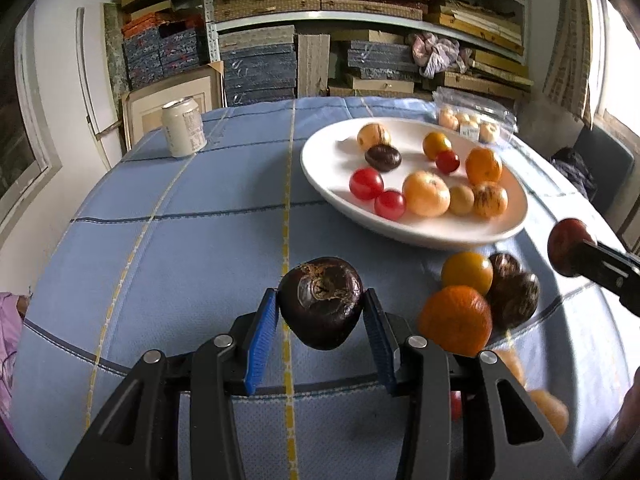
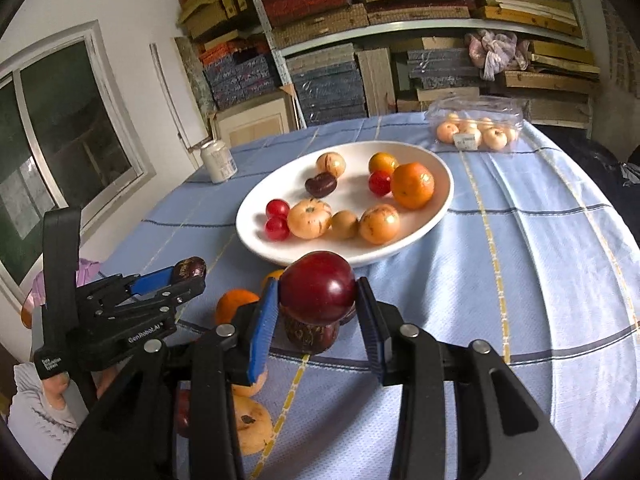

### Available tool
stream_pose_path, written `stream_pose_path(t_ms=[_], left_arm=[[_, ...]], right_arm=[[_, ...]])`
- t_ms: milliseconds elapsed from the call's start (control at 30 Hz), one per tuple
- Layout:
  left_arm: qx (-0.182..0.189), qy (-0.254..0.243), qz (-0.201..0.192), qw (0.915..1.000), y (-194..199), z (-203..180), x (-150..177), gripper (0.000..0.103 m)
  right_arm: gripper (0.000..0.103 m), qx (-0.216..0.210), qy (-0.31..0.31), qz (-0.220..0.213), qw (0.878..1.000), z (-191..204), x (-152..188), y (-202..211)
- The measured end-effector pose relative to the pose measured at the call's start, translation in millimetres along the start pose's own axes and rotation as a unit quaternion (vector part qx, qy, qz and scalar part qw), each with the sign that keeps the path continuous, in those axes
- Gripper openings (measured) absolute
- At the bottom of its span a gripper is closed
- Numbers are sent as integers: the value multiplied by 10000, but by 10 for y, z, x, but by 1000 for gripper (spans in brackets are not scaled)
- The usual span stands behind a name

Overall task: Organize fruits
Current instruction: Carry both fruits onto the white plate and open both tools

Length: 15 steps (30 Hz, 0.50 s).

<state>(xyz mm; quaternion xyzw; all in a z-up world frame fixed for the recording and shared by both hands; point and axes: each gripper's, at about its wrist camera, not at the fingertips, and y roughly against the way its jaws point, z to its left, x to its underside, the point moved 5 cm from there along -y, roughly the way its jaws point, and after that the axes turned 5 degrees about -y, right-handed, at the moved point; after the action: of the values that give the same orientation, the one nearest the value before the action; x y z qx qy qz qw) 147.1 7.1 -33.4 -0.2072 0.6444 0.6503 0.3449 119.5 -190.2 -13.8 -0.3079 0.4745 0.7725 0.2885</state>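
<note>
Two claws up, both loaded. My left claw (image 1: 320, 312) grips a dark brown-purple fruit (image 1: 320, 308) between its blue pads (image 1: 262, 344), held clear above the blue checked cloth on the surface (image 1: 180, 264). My right claw (image 2: 318, 300) grips a dark red plum-like fruit (image 2: 318, 286), pads pressing on both sides; in the left wrist view it shows at the right edge, the red fruit just past the near rim of the plate.

White plate (image 1: 320, 184) sits mid-surface, beyond both claws. On it: an orange mandarin (image 2: 412, 185), a yellow-orange fruit (image 2: 383, 163) with a red cherry tomato (image 2: 379, 182) touching it, two more red cherry tomatoes (image 2: 277, 218) side by side at the left, one dark brown fruit (image 2: 321, 185), and several pale peach-coloured streaked fruits (image 2: 310, 218), three of them in a row near the front.

Loose pile on the cloth, near side of the plate, between the two claws: an orange (image 1: 456, 320), a yellow fruit (image 1: 467, 272), two dark brown fruits (image 1: 514, 298) touching them. More pale orange fruit lies under my left claw's frame, blurred.

Drink can (image 1: 184, 126) stands upright at the far left of the surface. Clear plastic box (image 2: 476, 124) of pale fruits sits at the far right edge, beyond the plate. Shelves (image 2: 400, 24) stacked with boxes behind.
</note>
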Motion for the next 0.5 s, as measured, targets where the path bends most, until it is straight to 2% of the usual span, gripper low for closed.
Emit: stream_pose_path(t_ms=[233,500], left_arm=[[22,51,-131,9999,-4,31,-449,44],[-45,110,-198,9997,-261,21,-944,44]], right_arm=[[38,69,-148,-233,9996,-127,-222,72],[38,33,53,-300,9995,-2,-841,-184]])
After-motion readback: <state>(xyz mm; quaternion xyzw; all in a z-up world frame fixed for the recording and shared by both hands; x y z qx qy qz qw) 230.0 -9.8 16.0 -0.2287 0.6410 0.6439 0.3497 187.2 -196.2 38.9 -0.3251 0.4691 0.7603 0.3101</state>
